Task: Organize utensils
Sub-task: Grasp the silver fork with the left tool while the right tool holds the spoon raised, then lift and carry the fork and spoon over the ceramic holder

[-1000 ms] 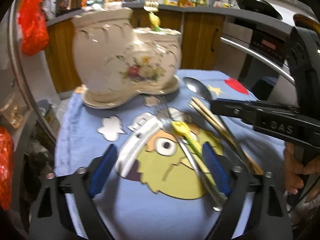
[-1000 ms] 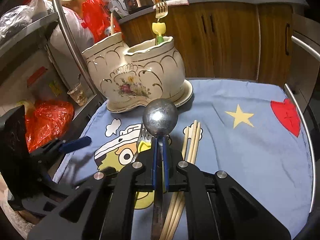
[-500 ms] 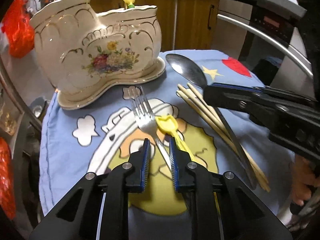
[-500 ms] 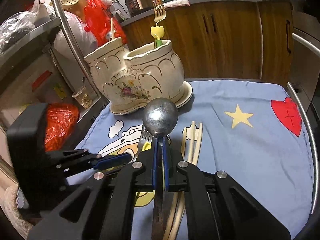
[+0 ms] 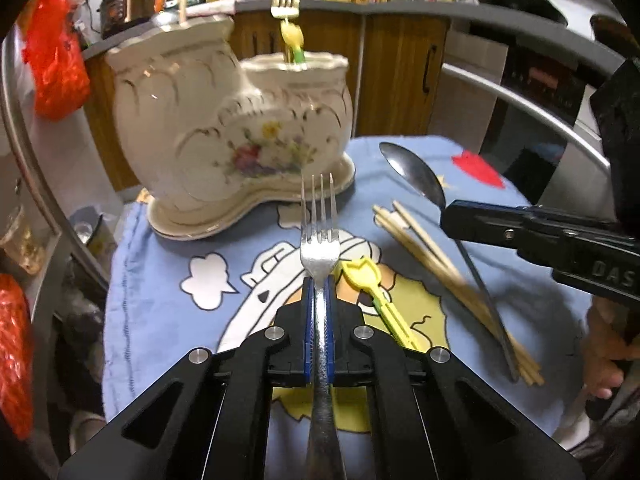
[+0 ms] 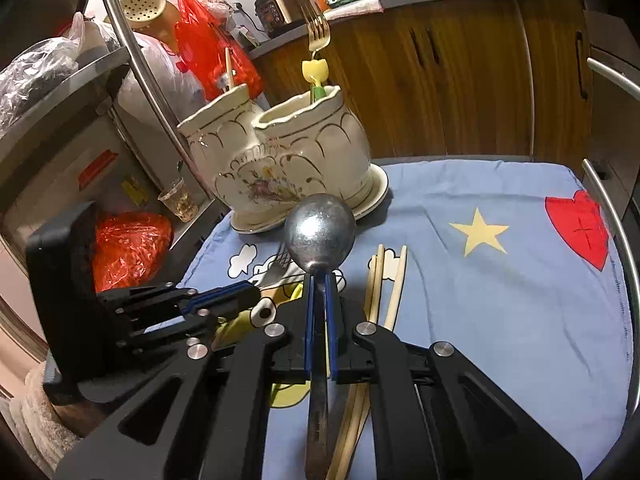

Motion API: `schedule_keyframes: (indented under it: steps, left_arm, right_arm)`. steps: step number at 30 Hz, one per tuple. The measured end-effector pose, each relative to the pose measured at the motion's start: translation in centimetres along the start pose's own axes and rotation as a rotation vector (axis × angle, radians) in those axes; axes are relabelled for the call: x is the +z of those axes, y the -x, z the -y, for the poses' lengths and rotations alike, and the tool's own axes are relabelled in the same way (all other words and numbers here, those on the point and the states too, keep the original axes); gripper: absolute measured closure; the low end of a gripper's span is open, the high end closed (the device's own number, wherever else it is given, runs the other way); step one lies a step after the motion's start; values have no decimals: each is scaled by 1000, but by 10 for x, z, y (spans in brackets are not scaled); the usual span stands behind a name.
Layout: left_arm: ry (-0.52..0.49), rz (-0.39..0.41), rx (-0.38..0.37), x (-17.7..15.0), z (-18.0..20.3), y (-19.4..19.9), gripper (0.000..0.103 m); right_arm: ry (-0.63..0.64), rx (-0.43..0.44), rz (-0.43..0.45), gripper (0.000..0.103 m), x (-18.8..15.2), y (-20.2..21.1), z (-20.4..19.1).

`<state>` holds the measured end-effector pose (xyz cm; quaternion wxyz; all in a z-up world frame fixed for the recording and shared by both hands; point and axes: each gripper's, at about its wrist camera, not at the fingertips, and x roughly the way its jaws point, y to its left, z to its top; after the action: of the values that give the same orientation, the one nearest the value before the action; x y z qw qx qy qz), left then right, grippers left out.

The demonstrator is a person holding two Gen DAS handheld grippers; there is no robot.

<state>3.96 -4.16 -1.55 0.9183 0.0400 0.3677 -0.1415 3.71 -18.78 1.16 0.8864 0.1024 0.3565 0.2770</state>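
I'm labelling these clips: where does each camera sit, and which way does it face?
Left wrist: on the left gripper, looking down its fingers over the held fork to the holder; the right gripper and a hand show at right.
Right wrist: on the right gripper, over the held spoon; the left gripper shows at left.
Both share the holder, chopsticks and cloth.

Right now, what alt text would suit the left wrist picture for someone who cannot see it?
Black tongs with blue pads pinch a metal fork by its neck, prongs pointing at a cream flowered holder on a blue cartoon cloth. To the right lie a yellow-handled utensil and chopsticks; other tongs grip a spoon.
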Motion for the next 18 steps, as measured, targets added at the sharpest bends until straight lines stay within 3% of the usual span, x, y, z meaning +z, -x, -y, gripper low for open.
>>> schedule_keyframes:
  steps: [6,10,16,18]
  left_arm:
    - [42,88,-75,1,-13,33,98]
    - [47,106,-91,1,-17,43,98]
    - [40,63,-94,-6,-17,34,98]
    - [41,61,-98,-7,-18,33,98]
  right_arm:
    - [13,11,62,97,3,14,-8]
    - [49,-9,85,98,5,16,-17]
    - [45,-35,-7,98,0,-10,-14]
    - [41,-46,-48,103,-3,-20,-11]
